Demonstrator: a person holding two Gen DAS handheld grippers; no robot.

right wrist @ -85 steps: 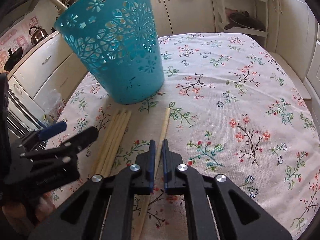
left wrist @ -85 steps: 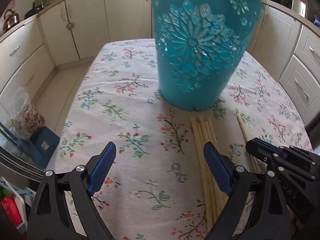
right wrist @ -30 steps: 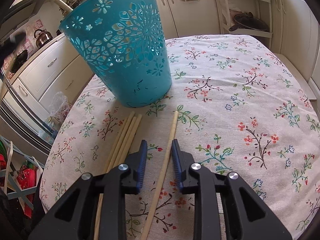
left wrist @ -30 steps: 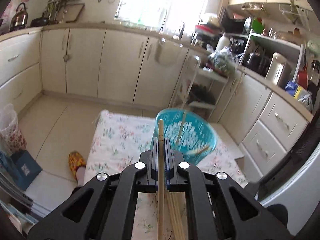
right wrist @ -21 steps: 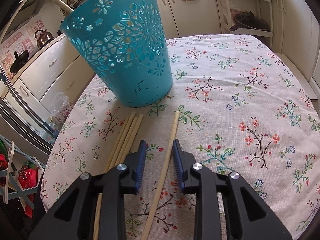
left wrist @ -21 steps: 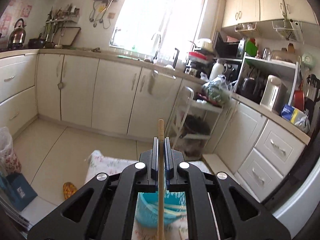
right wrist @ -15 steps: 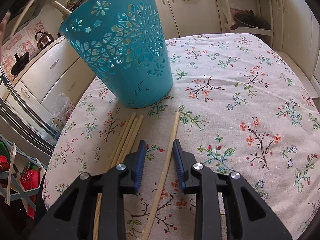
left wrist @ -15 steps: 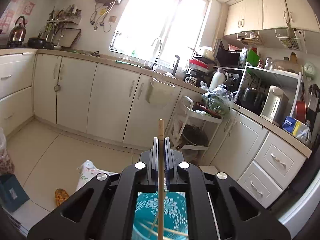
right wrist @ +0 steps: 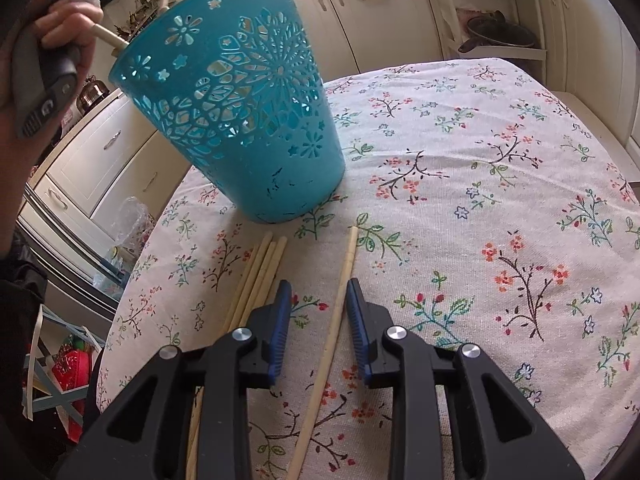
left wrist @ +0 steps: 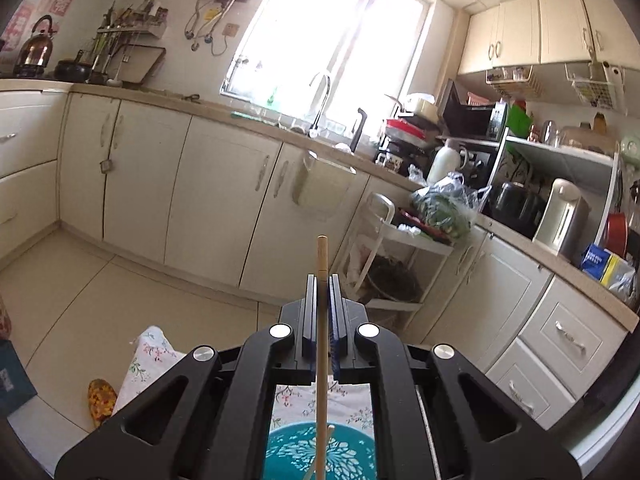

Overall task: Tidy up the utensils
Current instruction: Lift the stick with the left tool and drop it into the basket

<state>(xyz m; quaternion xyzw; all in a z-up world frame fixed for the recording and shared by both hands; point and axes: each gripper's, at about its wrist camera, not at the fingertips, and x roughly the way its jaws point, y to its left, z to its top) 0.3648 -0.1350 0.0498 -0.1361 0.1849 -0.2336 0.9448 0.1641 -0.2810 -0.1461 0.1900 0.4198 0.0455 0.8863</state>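
- So far, partly done: the teal openwork basket [right wrist: 244, 112] already holds at least one chopstick, its end jutting over the rim at upper left.
- Left gripper [left wrist: 322, 292], seen from its own camera, is clamped tight on one chopstick [left wrist: 321, 320]; the stick's lower part hangs over the basket mouth [left wrist: 320, 452], so this one looks about to go in.
- Left of the basket in the right wrist view, a hand [right wrist: 44, 64] grips that tool's handle.
- In front of the basket: a bundle of chopsticks [right wrist: 258, 276] lying together, untouched.
- Just right of the bundle: a single chopstick [right wrist: 334, 332], flat, between the pads of the right gripper [right wrist: 318, 324]; jaws narrow but not touching it. Judged next pick.
- Left to do: the held stick, the single, the bundle.
- Surface: floral tablecloth [right wrist: 500, 208], basket standing on it.
- Room: kitchen; cream cabinets [left wrist: 216, 204] beyond the basket, bright window [left wrist: 332, 36] above, kettle [left wrist: 560, 220] far right.
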